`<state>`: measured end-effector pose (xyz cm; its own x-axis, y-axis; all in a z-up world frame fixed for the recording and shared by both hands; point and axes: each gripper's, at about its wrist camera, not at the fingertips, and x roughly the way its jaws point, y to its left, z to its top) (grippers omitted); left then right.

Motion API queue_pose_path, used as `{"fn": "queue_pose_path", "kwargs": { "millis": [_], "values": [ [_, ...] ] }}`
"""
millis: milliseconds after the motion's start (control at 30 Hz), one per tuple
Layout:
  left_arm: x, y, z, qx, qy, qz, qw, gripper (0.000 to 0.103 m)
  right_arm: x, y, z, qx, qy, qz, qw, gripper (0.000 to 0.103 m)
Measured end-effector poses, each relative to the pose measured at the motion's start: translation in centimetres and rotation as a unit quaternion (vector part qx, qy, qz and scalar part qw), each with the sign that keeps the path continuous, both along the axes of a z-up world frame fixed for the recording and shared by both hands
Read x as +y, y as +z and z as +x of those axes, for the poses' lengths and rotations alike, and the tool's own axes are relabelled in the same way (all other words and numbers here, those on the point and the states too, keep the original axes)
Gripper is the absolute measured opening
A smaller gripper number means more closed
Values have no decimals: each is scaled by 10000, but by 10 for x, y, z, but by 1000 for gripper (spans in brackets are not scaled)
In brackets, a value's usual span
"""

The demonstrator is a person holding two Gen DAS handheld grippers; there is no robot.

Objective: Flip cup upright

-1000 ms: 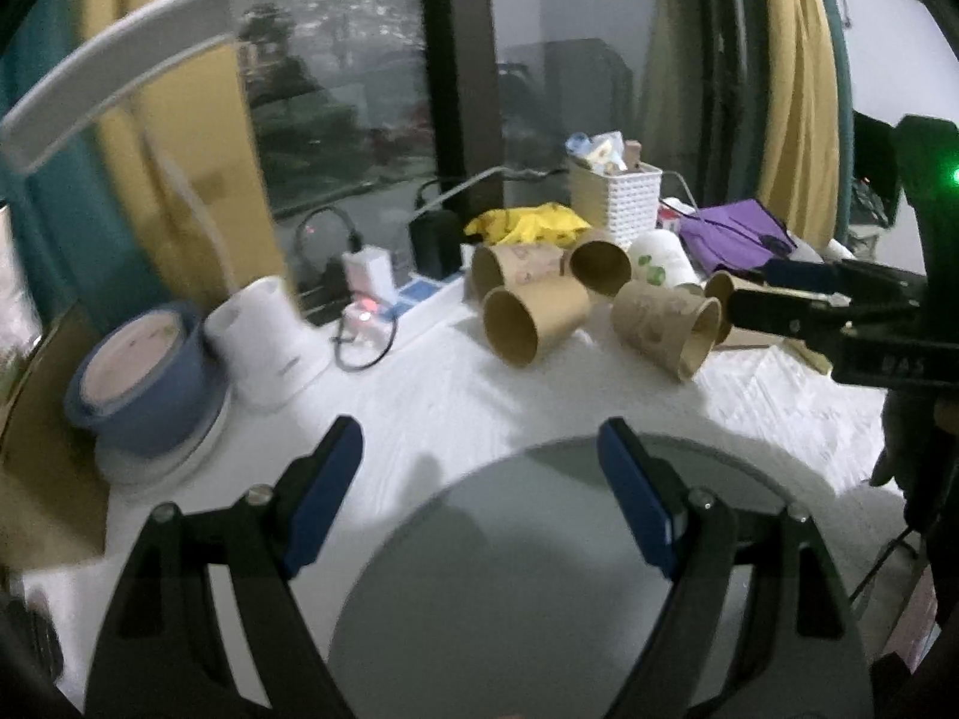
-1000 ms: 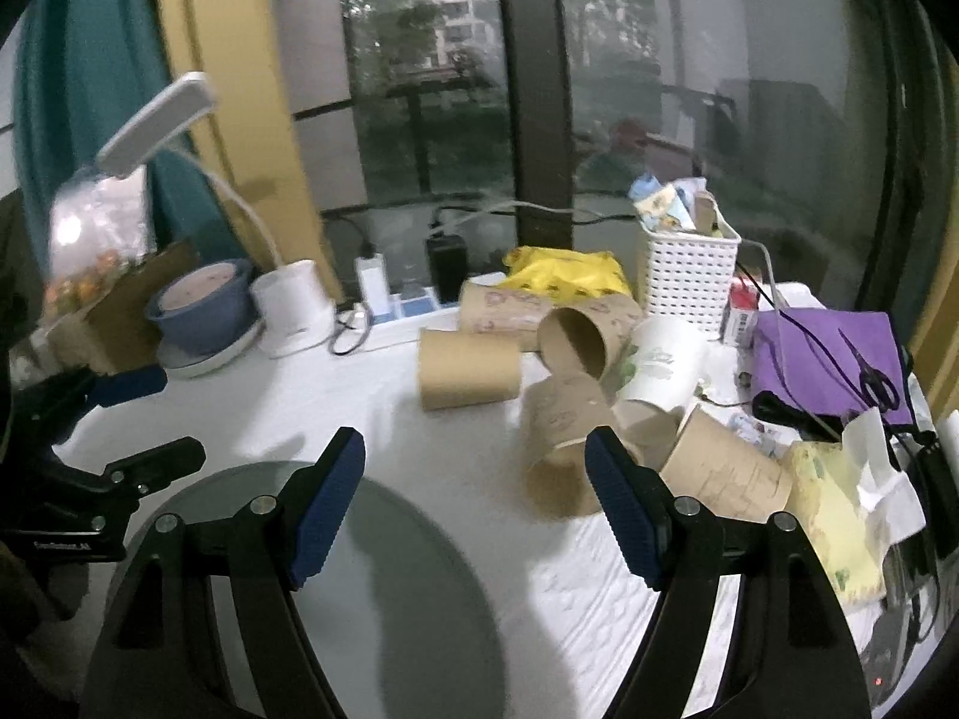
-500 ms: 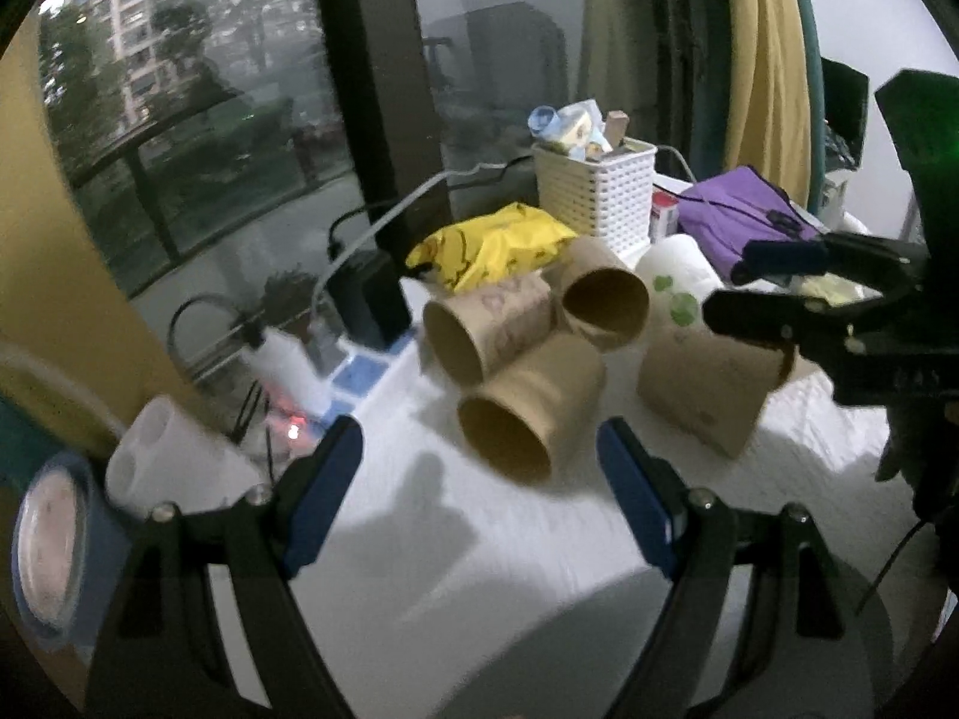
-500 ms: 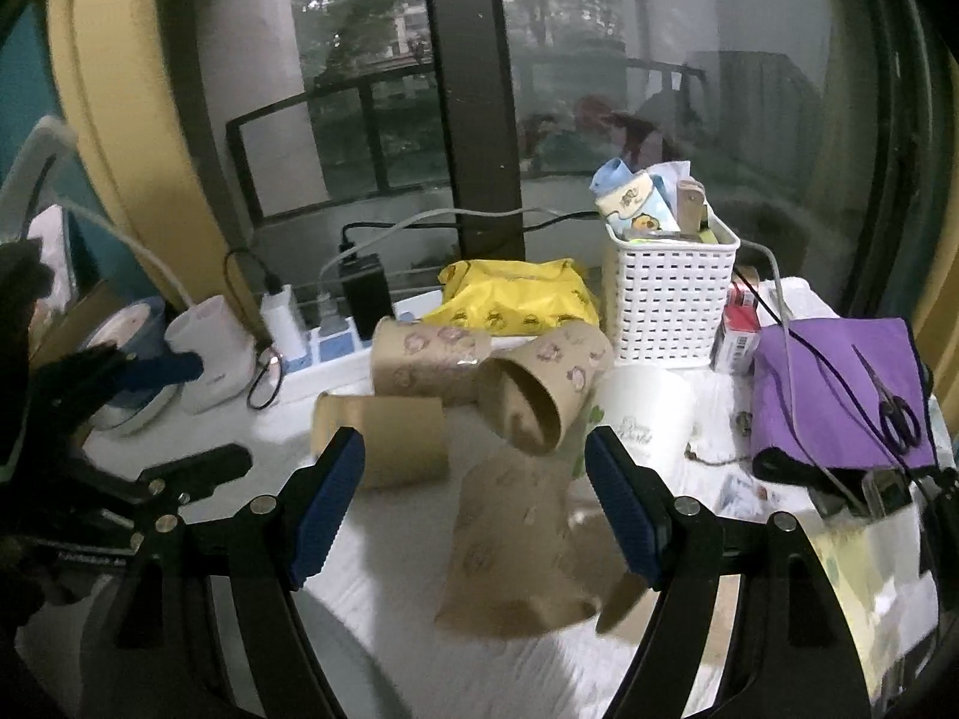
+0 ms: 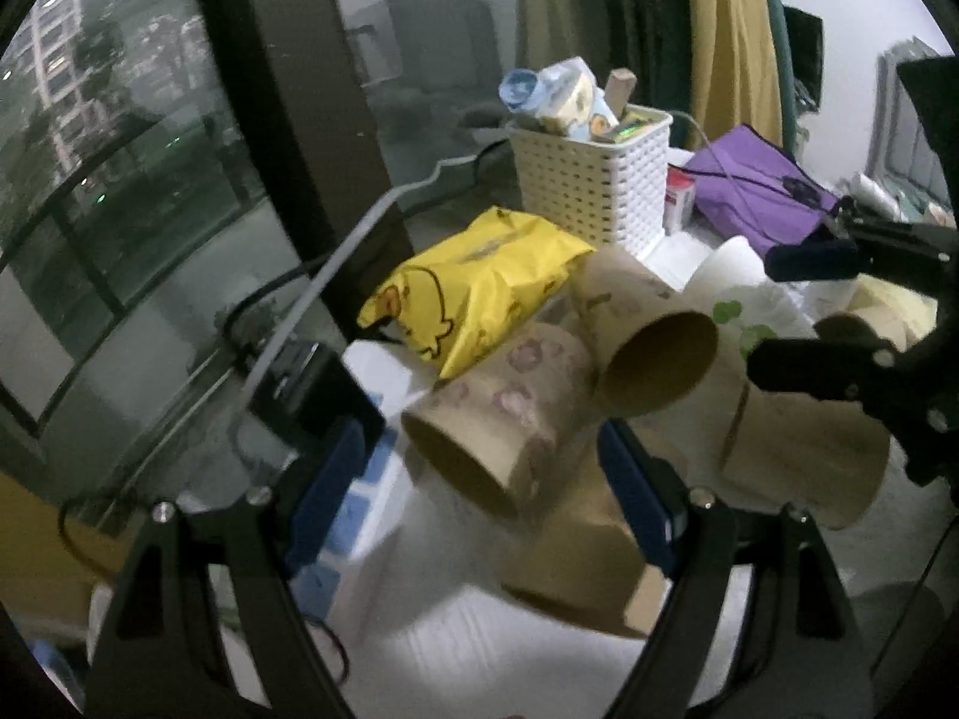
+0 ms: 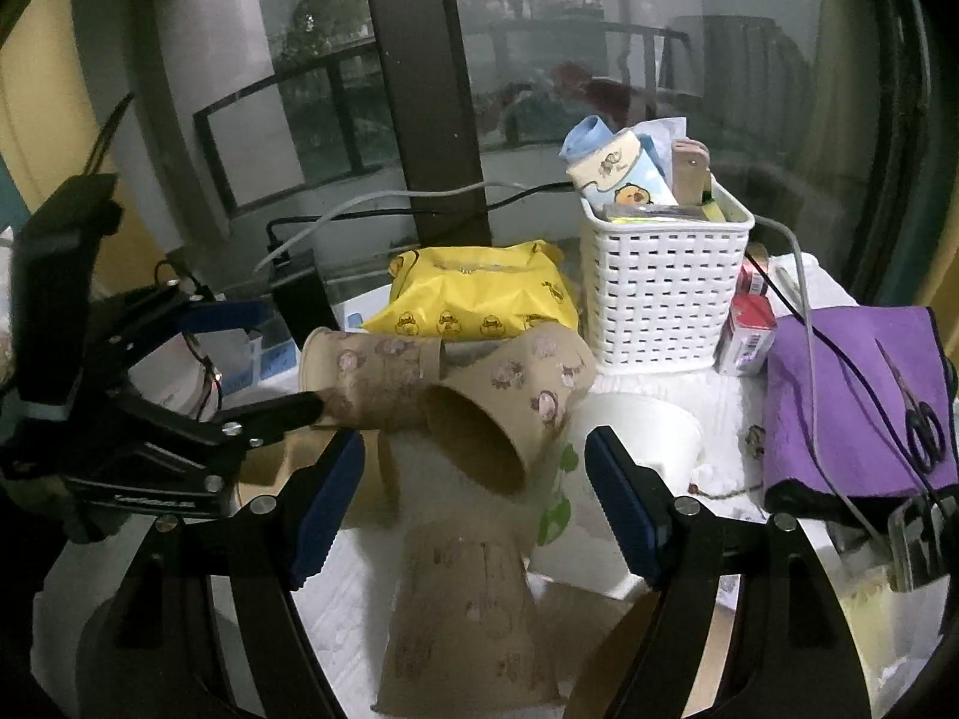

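Several brown paper cups lie in a pile on the white table. In the left wrist view my open left gripper (image 5: 485, 497) sits around a printed cup lying on its side (image 5: 497, 419), mouth toward the camera; another cup (image 5: 647, 347) rests above it. In the right wrist view my open right gripper (image 6: 473, 503) frames a tilted printed cup (image 6: 509, 407); an upside-down cup (image 6: 467, 617) stands below it. The left gripper (image 6: 252, 371) shows there around the left lying cup (image 6: 371, 377). The right gripper (image 5: 809, 305) appears open in the left wrist view.
A white cup with green print (image 6: 623, 467) lies beside the pile. Behind are a yellow packet (image 6: 473, 299), a white basket (image 6: 665, 287), a purple cloth (image 6: 857, 401) with scissors, a power strip (image 5: 347, 509) and the window.
Both grippers have moved forward toward the cup pile, which now fills the views. The grey disc in front has dropped out of view. Both stay open.
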<state>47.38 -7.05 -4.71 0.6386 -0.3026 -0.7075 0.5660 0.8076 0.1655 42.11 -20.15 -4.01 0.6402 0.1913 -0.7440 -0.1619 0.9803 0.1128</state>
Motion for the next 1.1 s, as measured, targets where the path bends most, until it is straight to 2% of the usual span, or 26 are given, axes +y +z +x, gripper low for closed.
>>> {"fn": "queue_pose_path", "kwargs": {
  "millis": [300,700,800,933,1100],
  "values": [
    [-15,-23,22,230,-261,462,9983,82,-6,-4,1,35,-38,177,9998,79],
    [-17,-30,37,609,-191,463,9969,81,-17,-1,-4,-8,4,461,9989,79],
    [-19,-29,34,598,-246,509,9966,75,-20,0,-4,-12,-2,510,9987,79],
    [-23,-27,29,536,-298,572,9965,73,-23,3,-6,-46,-34,564,9984,79],
    [-23,-9,20,394,-252,469,9978,73,-26,12,-11,-154,-61,592,9981,79]
  ]
}}
